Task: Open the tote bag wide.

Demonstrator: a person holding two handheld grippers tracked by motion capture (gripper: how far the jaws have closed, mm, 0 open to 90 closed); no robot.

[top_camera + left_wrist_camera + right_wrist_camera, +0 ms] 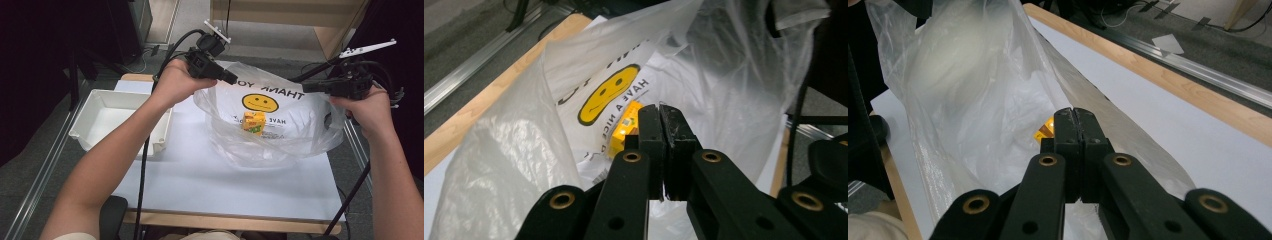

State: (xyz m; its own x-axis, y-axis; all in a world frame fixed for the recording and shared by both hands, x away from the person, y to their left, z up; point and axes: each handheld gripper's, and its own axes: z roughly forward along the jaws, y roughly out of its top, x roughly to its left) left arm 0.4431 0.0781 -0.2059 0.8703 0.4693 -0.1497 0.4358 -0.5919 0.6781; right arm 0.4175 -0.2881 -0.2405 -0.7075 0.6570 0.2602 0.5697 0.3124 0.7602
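Now — plastic bag (280, 125): clear, smiley print, mouth spread | left tool (232, 78), right tool (306, 87) — clamped on its rim

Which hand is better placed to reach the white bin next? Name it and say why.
Left, probably. The left gripper pinches the plastic bag at the rim nearest the white bin; the right gripper holds the opposite rim, with the bag between it and the bin.
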